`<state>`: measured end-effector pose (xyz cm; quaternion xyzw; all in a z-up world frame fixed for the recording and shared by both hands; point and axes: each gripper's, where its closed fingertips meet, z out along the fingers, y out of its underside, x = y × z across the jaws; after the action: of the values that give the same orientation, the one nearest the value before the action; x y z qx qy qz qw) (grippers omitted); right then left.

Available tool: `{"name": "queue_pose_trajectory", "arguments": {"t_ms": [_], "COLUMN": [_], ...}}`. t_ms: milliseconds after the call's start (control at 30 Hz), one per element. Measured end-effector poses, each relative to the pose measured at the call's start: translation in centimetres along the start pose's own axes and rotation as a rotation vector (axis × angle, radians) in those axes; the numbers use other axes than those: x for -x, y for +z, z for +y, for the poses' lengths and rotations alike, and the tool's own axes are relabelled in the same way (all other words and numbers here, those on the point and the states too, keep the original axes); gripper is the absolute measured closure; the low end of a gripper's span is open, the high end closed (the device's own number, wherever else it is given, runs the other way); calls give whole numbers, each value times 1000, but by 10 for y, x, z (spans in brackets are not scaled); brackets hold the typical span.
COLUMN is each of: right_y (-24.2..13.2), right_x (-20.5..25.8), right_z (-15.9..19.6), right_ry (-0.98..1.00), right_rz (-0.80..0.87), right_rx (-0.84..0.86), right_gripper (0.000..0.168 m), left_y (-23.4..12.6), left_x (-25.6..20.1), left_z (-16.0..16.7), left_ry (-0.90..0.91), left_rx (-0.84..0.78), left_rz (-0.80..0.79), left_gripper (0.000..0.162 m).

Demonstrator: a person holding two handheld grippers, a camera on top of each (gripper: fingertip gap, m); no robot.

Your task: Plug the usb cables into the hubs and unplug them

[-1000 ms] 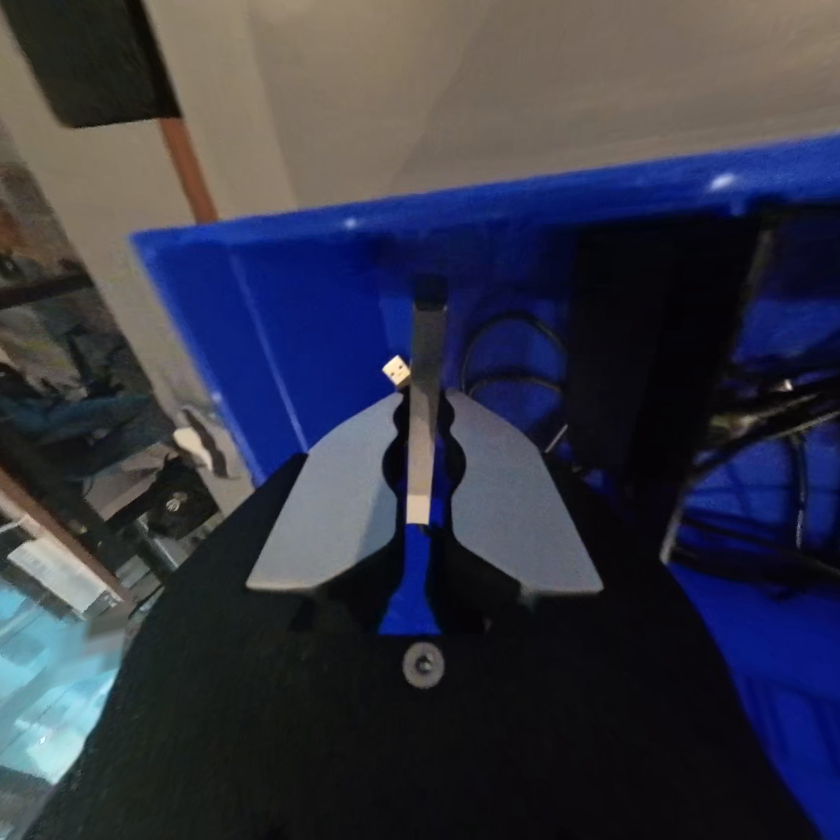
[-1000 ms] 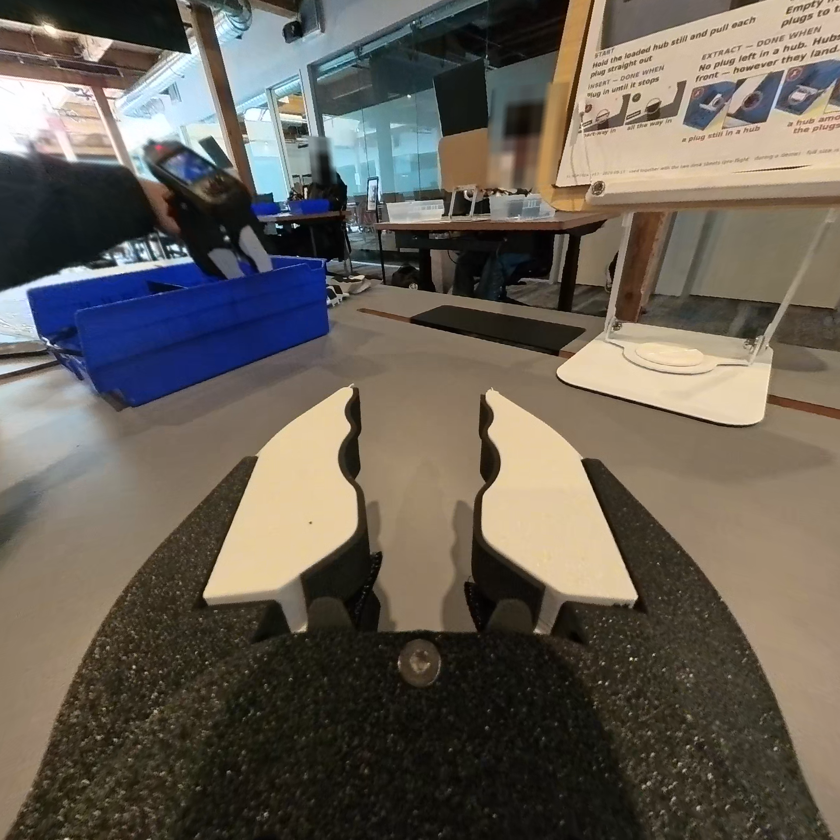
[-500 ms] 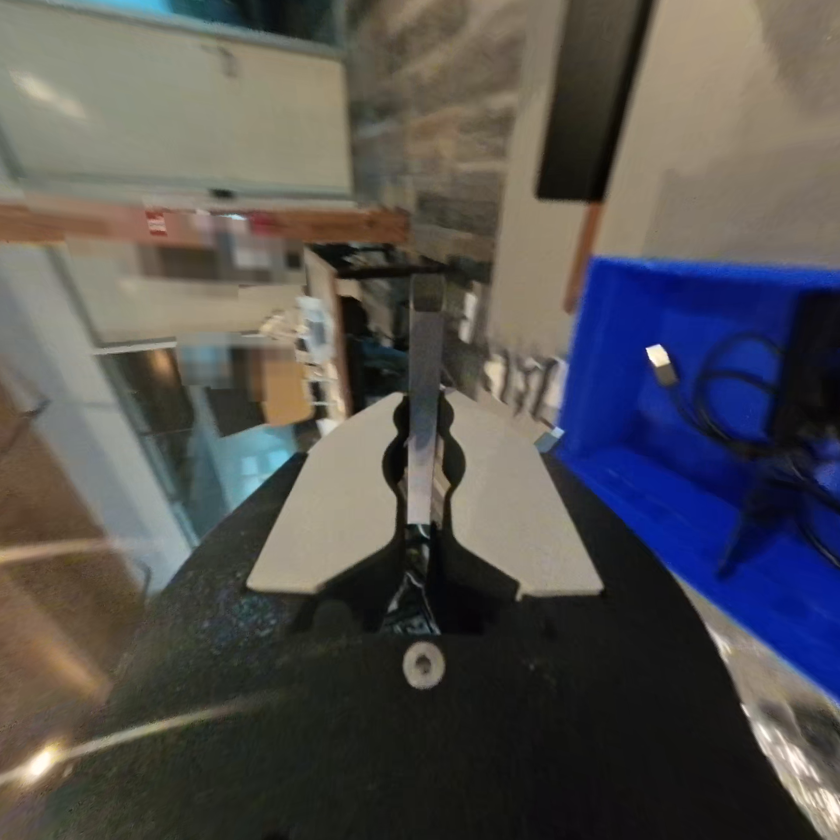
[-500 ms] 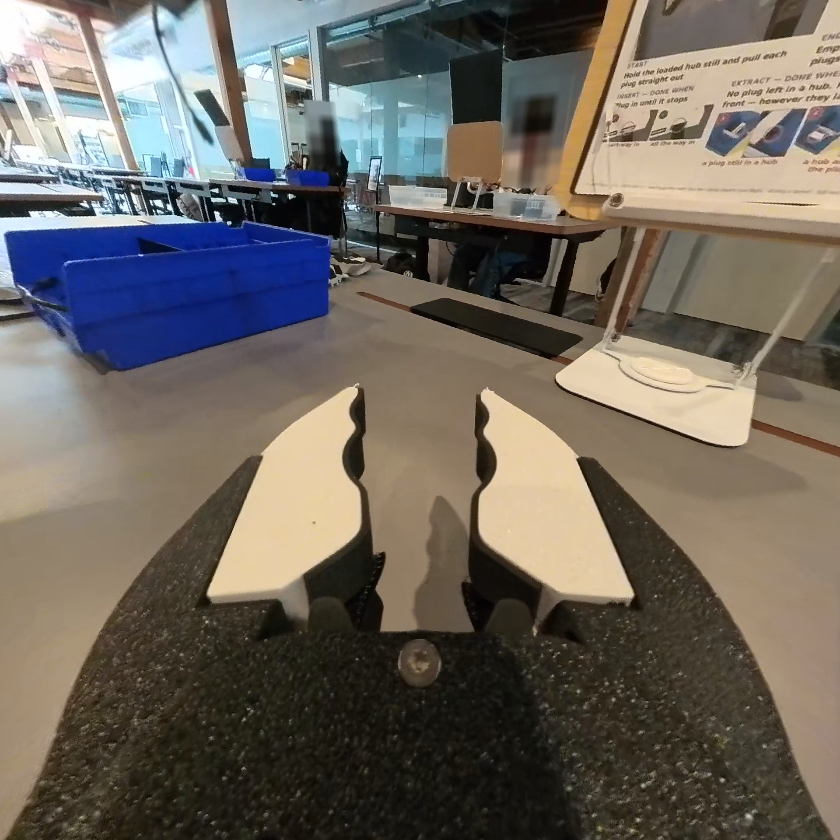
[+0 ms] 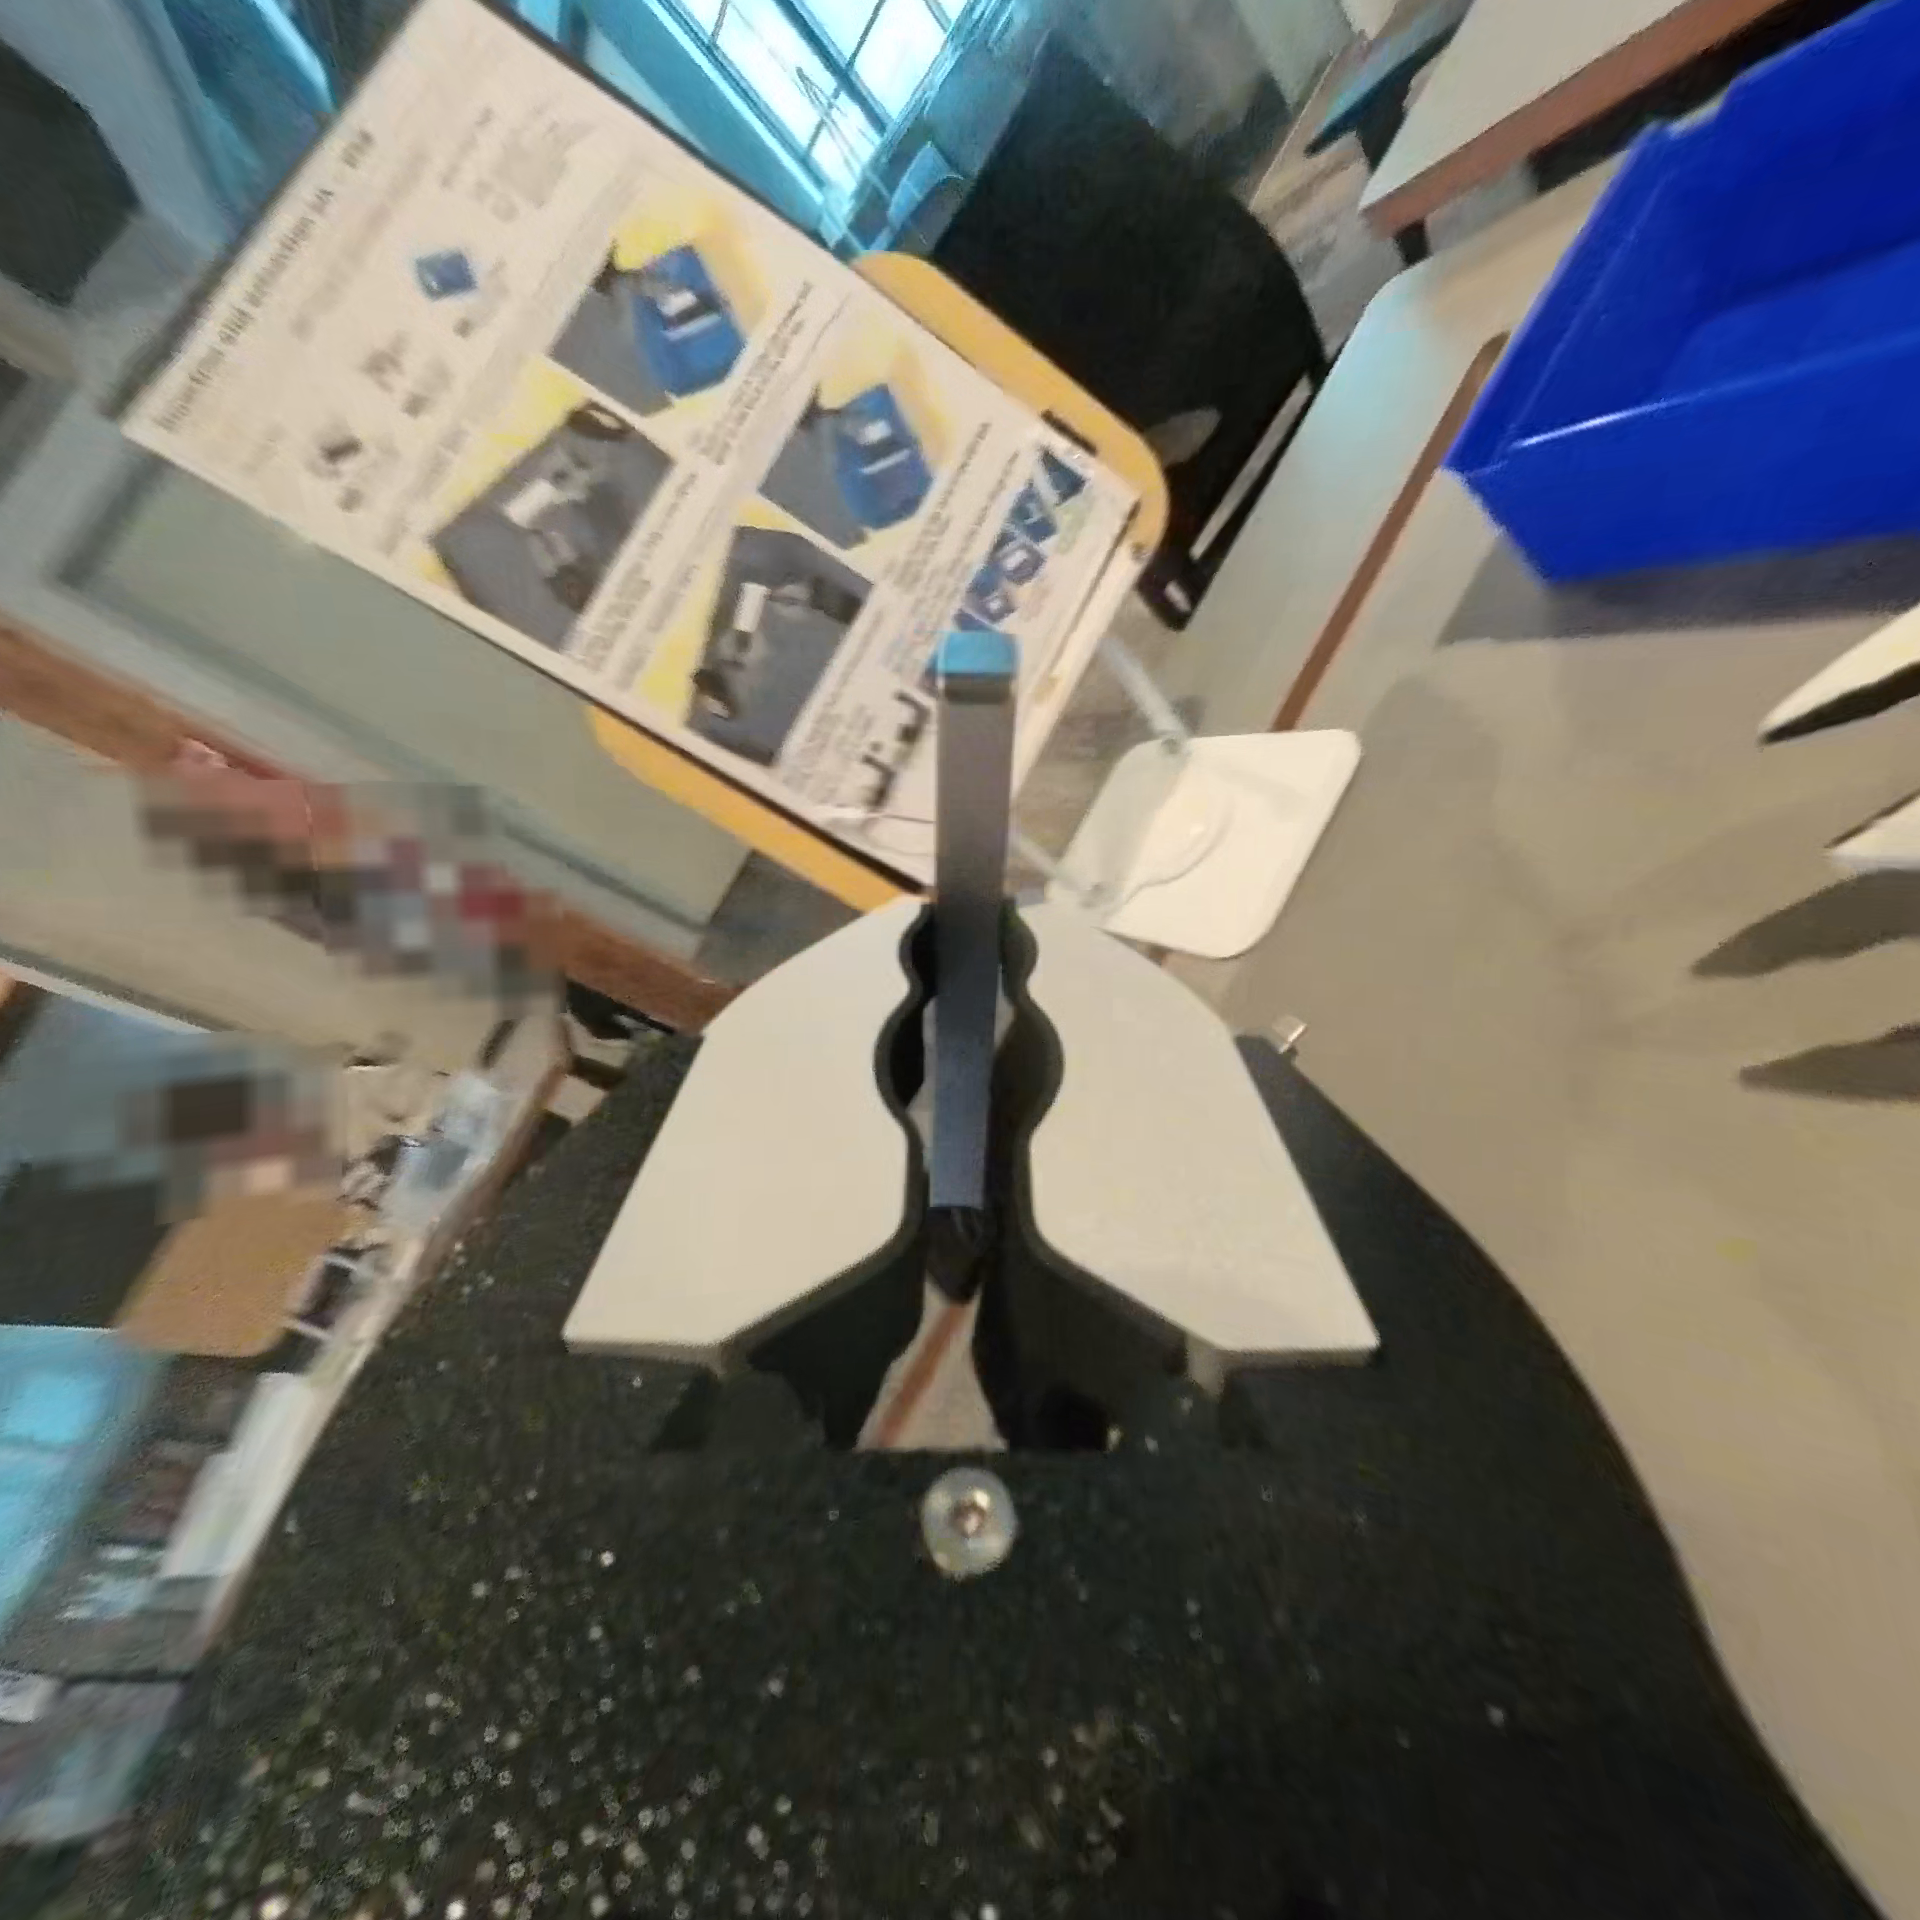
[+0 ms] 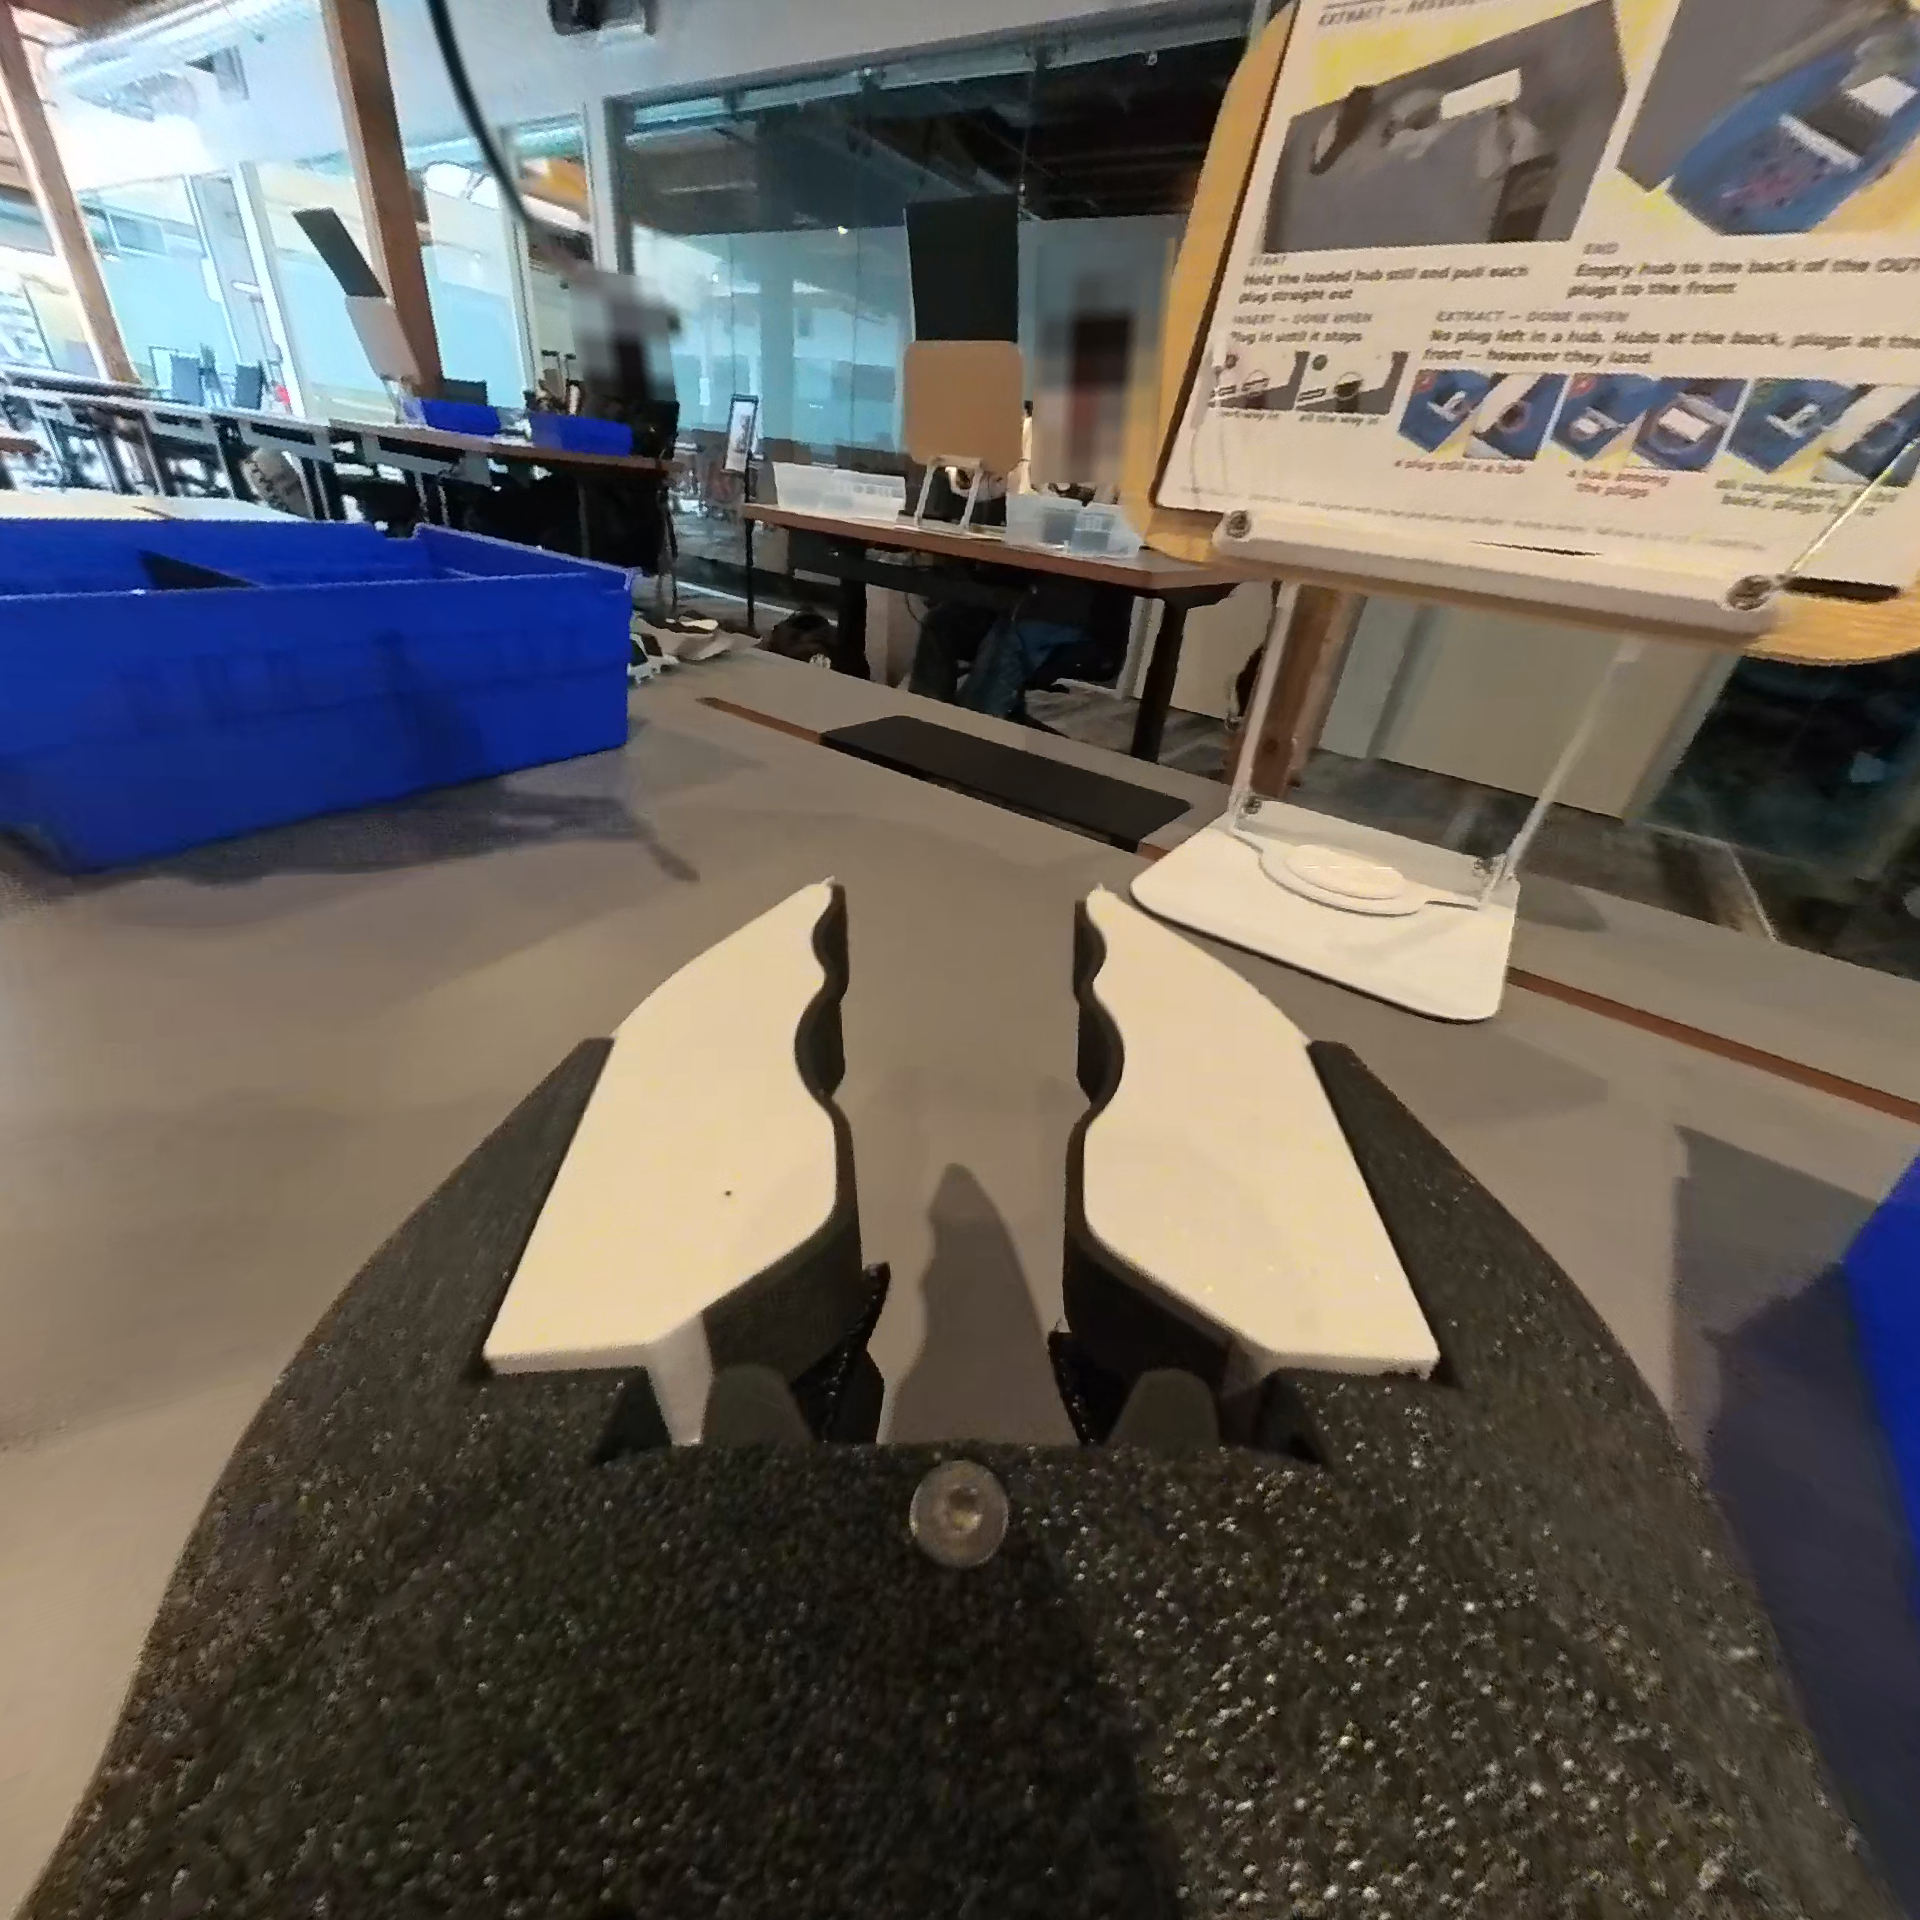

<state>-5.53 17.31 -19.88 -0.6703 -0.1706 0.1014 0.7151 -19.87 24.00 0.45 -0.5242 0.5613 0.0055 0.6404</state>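
My left gripper (image 5: 968, 920) is shut on a slim grey USB hub (image 5: 971, 831). The hub stands on edge between the pads, and its far end sticks out past the fingertips. It is held in the air above the grey table (image 5: 1558, 1039), pointing toward the instruction sign. My right gripper (image 6: 956, 904) is open and empty, low over the table (image 6: 312, 1039). Its white fingertips (image 5: 1860, 675) show at the right edge of the left wrist view. A thin black cable (image 6: 483, 104) hangs at the top of the right wrist view. No plug is in view.
A blue divided bin (image 6: 312, 675) stands at the left of the table; it also shows in the left wrist view (image 5: 1714, 364). An instruction sign (image 6: 1558, 260) stands on a white base (image 6: 1351, 935) at the right. A black mat (image 6: 1008, 774) lies behind. A blue bin corner (image 6: 1870, 1351) is near right.
My left gripper lifted the hub out of the blue bin and swung it away, over the table toward the sign. My right gripper stayed open and shifted slightly.
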Motion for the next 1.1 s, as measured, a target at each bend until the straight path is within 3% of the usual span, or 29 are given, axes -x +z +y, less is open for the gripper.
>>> {"name": "queue_pose_trajectory", "arguments": {"t_ms": [167,300,500,633,700,967,1100], "right_y": [-1,-2,-3,-6,-7,-12,-10], "right_x": [-3,-1,9,25,30,65,76], "right_z": [-3,-7,-13,-8,-11,-21,-14], "right_ry": [18,-1,-62,-276,-364,-605,-700], "right_rz": [7,6,-16,-87,-73,-116,-137], "right_rx": [-18,-27,-41,-20,-40,-115,-97], "right_gripper": [127,127,127,146,145,128,127], "left_y": [23,33,35,28,23,32,34], "left_x": [-84,-121,-137,-145,-146,-174,-189], "left_z": [26,54,93,100,96,105,99], "left_ry": [-59,-42,114,130,198,262,302], "left_rx": [37,93,180,78,19,29,14], "left_rz": [79,65,-133,-263,-322,-198,-128], "left_gripper": [150,150,150,151,151,151,151]}}
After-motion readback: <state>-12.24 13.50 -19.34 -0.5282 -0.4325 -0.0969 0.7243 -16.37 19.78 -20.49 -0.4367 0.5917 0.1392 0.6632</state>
